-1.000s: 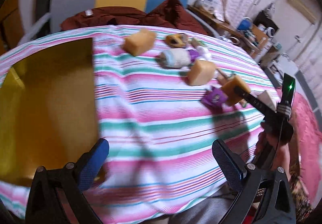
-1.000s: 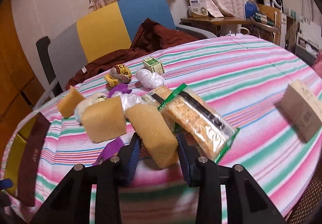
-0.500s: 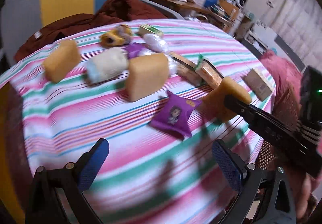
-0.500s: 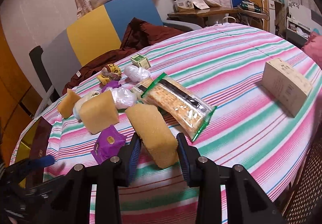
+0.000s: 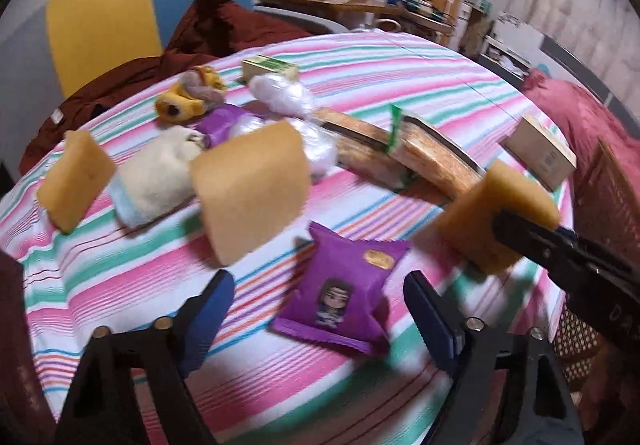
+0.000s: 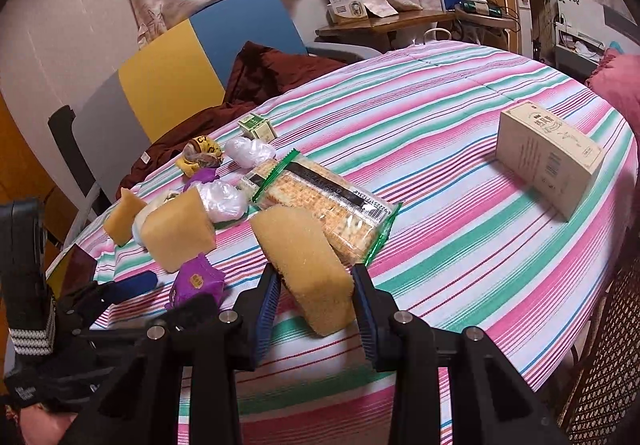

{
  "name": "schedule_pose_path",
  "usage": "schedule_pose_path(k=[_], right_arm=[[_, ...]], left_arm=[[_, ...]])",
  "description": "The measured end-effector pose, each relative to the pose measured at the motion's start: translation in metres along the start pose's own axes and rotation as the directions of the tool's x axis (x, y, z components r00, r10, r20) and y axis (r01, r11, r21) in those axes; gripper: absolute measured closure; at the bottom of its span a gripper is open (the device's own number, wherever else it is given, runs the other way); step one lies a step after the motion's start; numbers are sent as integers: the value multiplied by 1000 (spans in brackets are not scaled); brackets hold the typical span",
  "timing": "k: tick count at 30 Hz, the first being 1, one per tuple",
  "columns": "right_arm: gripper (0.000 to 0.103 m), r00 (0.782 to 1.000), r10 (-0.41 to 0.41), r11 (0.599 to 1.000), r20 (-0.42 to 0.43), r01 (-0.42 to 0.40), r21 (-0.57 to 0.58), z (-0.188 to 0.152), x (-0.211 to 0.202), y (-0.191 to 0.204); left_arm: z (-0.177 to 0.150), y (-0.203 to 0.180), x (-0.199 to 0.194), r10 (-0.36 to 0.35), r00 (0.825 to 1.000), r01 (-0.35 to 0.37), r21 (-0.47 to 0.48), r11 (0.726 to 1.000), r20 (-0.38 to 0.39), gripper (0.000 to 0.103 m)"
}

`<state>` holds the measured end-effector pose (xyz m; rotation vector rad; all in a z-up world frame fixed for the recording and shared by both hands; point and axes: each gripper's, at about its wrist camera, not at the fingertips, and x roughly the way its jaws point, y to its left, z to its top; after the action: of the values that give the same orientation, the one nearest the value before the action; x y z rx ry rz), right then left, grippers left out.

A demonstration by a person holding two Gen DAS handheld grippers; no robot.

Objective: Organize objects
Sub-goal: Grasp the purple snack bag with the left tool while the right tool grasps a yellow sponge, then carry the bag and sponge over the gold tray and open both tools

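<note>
The table [image 6: 460, 149], covered in a pink, green and white striped cloth, fills both views, and a chair [image 6: 168, 81] with grey, yellow and blue panels stands at its far edge with a dark red cloth [image 6: 264, 77] draped over the seat. A beige carton [image 6: 548, 157] lies well apart from the other things, near the right edge of the table. A clear packet of crackers [image 6: 328, 205] with green seams lies in the middle of the clutter. The right claw [image 6: 316, 297] is clamped on a yellow sponge [image 6: 308, 261], which it holds tilted just in front of the crackers. A second sponge [image 6: 178, 233] stands to its left, with a cream cloth roll [image 5: 156, 177] behind it and a third sponge [image 5: 74, 181] further left. The left claw [image 5: 320, 309] is closing, its blue pads on either side of a purple snack pouch [image 5: 340, 285] that lies flat on the cloth; the pads are not yet pressing on it. Crumpled clear plastic [image 6: 222, 199] lies between the second sponge and the crackers, and another clear plastic lump [image 6: 250, 151] sits further back. Beside that lump are a small yellow plush toy [image 6: 200, 157] and a small green and white box [image 6: 258, 125], nearest the chair.
</note>
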<state>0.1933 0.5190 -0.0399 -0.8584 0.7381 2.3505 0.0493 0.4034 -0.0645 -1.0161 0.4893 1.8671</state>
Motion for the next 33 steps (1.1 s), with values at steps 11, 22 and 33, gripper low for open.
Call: schedule_pose_path(k=[11, 22, 33], right_arm=[[67, 999, 35, 999, 5, -35, 16, 0, -5, 6], [67, 995, 91, 996, -27, -92, -23, -12, -7, 36], [67, 990, 131, 987, -57, -135, -85, -23, -7, 69]], left_arm=[[-18, 4, -4, 9, 1000, -9, -12, 1000, 16, 61], [-61, 15, -45, -11, 998, 15, -74, 997, 56, 68], [-85, 39, -92, -10, 992, 30, -161, 987, 123, 69]])
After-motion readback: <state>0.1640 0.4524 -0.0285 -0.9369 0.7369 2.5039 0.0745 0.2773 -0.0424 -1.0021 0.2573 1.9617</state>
